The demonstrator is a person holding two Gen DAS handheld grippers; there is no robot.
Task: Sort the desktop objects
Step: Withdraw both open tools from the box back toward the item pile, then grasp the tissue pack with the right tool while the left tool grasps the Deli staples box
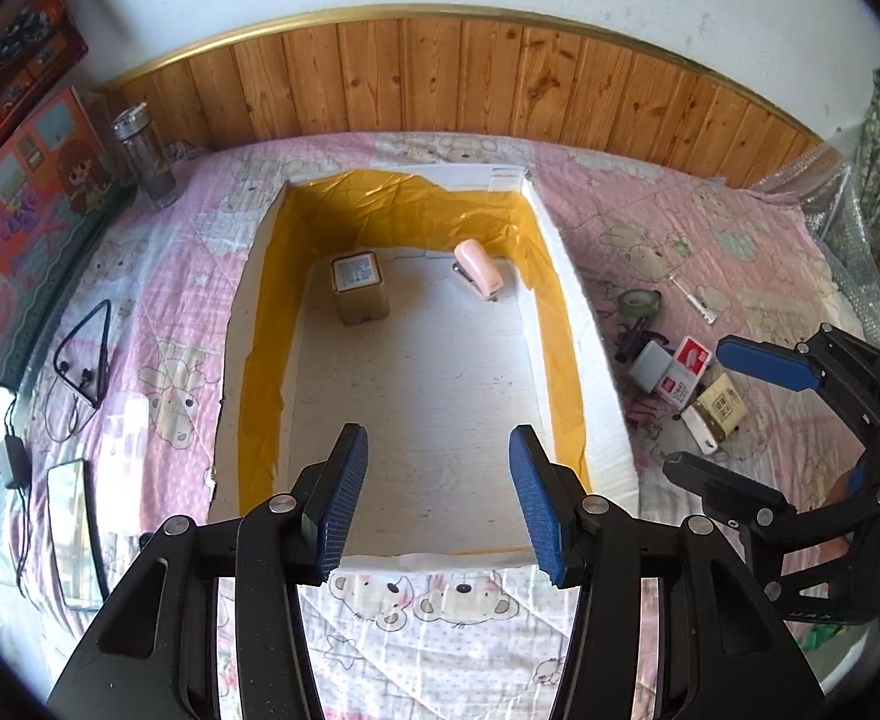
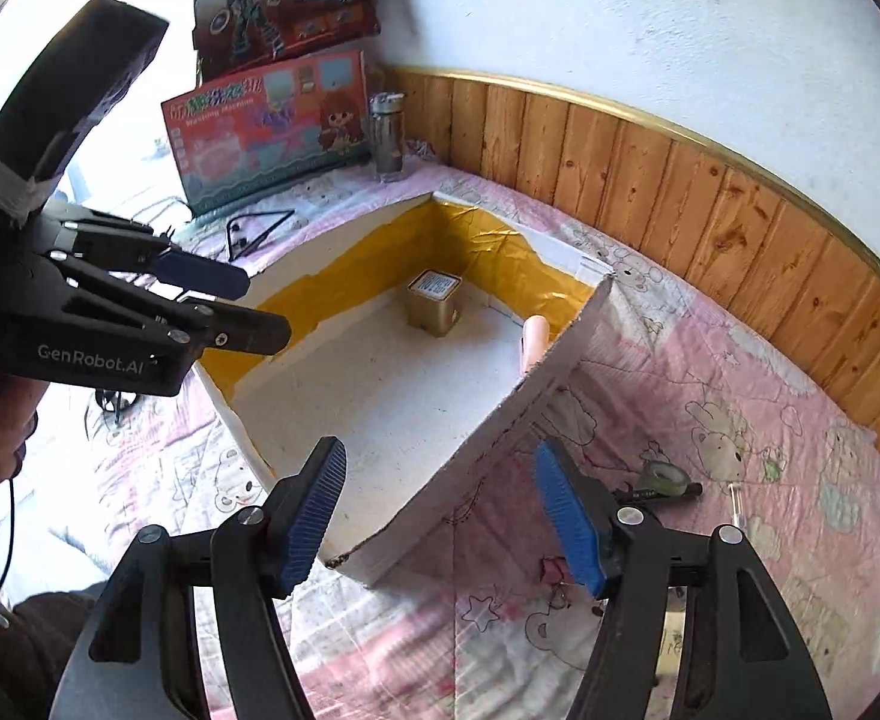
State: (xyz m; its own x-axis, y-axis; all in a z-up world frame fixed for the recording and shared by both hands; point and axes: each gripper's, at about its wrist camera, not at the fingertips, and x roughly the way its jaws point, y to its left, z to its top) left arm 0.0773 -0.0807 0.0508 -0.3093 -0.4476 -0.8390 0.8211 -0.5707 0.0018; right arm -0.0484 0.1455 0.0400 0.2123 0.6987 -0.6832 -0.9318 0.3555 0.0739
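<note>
Inside the white box [image 1: 584,324], at its twelve-o'clock end, I see a gold tin [image 1: 360,287] and pink stapler [image 1: 479,269]. Left gripper [image 1: 437,501] and right gripper [image 2: 443,513] both hang released, empty; small stationery [image 1: 683,384] lies at three o'clock on the bed [image 1: 740,252].

White lettering "GenRobot.AI" reads clearly on the black body of the left claw [image 2: 242,306]. Beyond that claw, the pink toy box [image 2: 272,126] leaning at the wall carries "Washing Machine" under larger characters too blurred to read. Labels on the gold tin [image 2: 433,303] stay illegible.
</note>
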